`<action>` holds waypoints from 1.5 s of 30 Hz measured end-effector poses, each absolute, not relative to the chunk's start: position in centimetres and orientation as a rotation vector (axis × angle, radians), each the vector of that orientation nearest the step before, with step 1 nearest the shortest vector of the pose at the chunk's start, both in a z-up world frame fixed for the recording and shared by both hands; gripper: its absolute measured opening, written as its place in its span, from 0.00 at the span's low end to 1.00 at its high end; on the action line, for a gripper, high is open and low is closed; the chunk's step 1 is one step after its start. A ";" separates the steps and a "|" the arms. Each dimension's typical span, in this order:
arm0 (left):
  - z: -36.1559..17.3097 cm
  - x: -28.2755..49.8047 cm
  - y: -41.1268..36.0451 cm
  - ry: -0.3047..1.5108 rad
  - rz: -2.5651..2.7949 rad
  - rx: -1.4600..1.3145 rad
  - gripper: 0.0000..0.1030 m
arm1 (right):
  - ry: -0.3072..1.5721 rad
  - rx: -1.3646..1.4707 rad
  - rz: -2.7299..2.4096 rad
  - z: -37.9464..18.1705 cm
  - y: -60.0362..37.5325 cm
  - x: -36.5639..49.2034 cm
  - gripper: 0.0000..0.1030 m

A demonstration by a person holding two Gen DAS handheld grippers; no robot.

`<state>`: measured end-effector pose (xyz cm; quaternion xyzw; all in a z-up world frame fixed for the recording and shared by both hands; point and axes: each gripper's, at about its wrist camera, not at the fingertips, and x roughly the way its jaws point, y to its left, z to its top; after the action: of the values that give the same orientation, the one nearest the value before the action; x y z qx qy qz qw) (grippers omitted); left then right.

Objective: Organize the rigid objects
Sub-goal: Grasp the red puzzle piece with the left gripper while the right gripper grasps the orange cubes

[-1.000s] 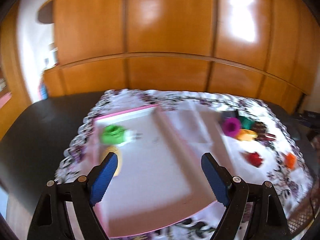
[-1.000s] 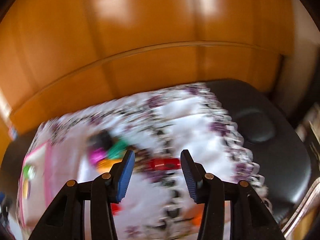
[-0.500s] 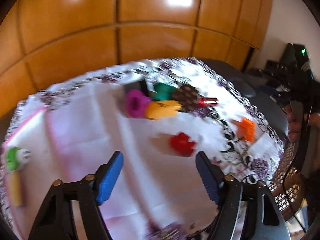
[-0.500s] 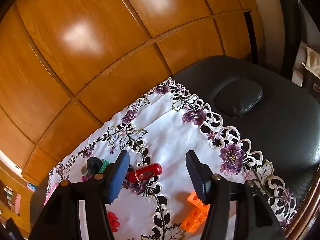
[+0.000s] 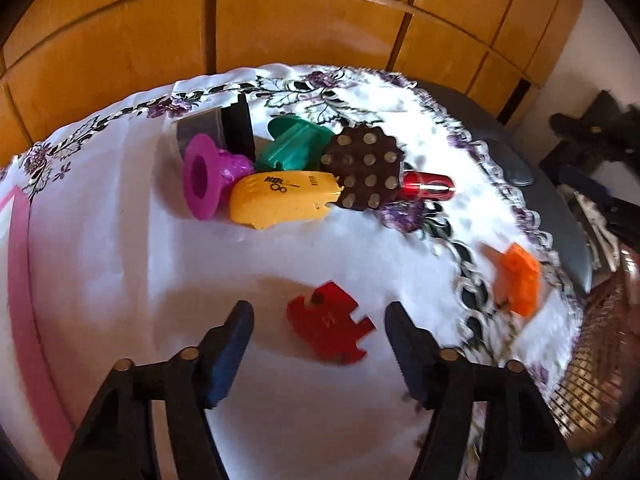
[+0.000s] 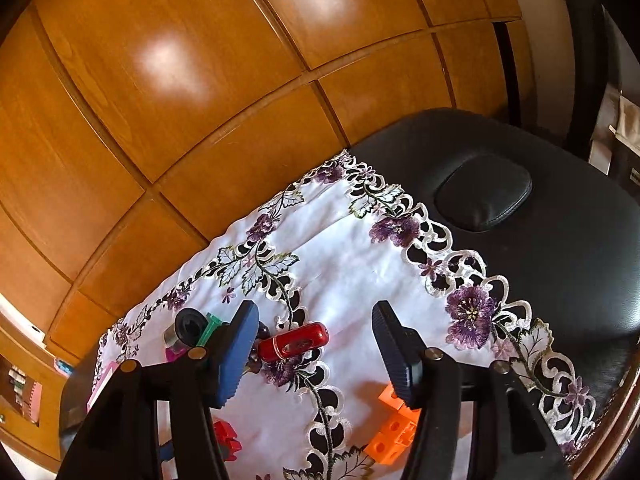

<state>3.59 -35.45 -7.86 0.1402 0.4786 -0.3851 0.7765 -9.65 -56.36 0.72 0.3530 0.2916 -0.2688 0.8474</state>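
On the white cloth with purple embroidered flowers [image 5: 120,264], nearest the left gripper [image 5: 320,334], a flat red plastic block with notched edges [image 5: 328,326] lies between its spread jaws, neither pad touching it; those jaws have just been closing. The right gripper [image 6: 314,338], jaws apart and lately widening, hangs over a shiny red metal cylinder [image 6: 294,346], not pinching it. An orange studded brick [image 5: 518,276] sits off right. Farther back huddle a yellow plastic shell [image 5: 280,200], magenta flanged spool [image 5: 204,178], green plastic piece [image 5: 292,146] and brown studded disc [image 5: 366,168], before a wooden panelled wall [image 5: 300,28].
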 end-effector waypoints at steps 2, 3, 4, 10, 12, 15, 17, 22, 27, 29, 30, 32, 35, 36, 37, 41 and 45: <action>-8.5 3.5 -36.2 1.015 -0.815 0.339 0.66 | 0.616 0.745 -0.566 0.7 -56.4 -9.6 0.58; -8.6 3.2 -36.4 0.976 -0.810 0.369 0.57 | 0.615 0.746 -0.566 0.7 -56.4 -9.7 0.58; -8.7 2.9 -36.5 0.956 -0.807 0.387 0.47 | 0.612 0.749 -0.565 0.7 -56.4 -9.7 0.58; -8.7 2.7 -35.0 0.905 -0.834 0.381 0.47 | 0.618 0.752 -0.575 0.5 -56.5 -9.7 0.58; -8.7 2.4 -34.0 0.896 -0.834 0.383 0.47 | 0.619 0.755 -0.579 0.5 -56.6 -9.7 0.58; -8.6 1.8 -32.4 0.877 -0.823 0.386 0.47 | 0.626 0.760 -0.587 0.4 -56.7 -9.8 0.58; -8.6 1.6 -31.6 0.870 -0.805 0.377 0.47 | 0.634 0.755 -0.593 0.4 -56.7 -9.7 0.58; -8.7 0.7 -29.8 0.836 -0.793 0.382 0.47 | 0.705 0.748 -0.590 -0.3 -56.6 -8.9 0.60; -8.9 1.0 -29.0 0.836 -0.811 0.341 0.47 | 1.062 0.793 -0.497 -3.9 -56.9 -5.9 0.65; -9.0 0.9 -28.9 0.831 -0.814 0.338 0.47 | 1.078 0.776 -0.507 -3.5 -56.7 -6.1 0.65; -9.0 0.8 -28.8 0.825 -0.815 0.340 0.47 | 1.086 0.772 -0.507 -3.3 -56.6 -6.3 0.65; -9.1 0.8 -28.8 0.820 -0.818 0.336 0.47 | 1.118 0.779 -0.516 -2.9 -56.8 -6.9 0.65; -9.1 0.9 -28.7 0.823 -0.824 0.321 0.47 | 1.207 0.759 -0.543 -3.0 -57.2 -7.2 0.65; -9.1 0.9 -28.6 0.821 -0.826 0.320 0.47 | 1.233 0.745 -0.557 -3.2 -57.3 -7.3 0.65; -9.1 0.9 -28.6 0.817 -0.825 0.322 0.47 | 1.272 0.719 -0.578 -3.5 -57.4 -7.3 0.65; -9.1 1.0 -28.3 0.823 -0.833 0.305 0.47 | 1.387 0.700 -0.584 -5.3 -57.4 -6.6 0.65; -9.1 0.8 -28.2 0.819 -0.833 0.306 0.47 | 1.472 0.664 -0.593 -7.6 -57.2 -5.8 0.52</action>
<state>0.82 -28.21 -9.11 0.1438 0.3850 -0.3917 0.8232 -5.83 -57.22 -7.56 0.2927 0.6487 -0.2611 0.6522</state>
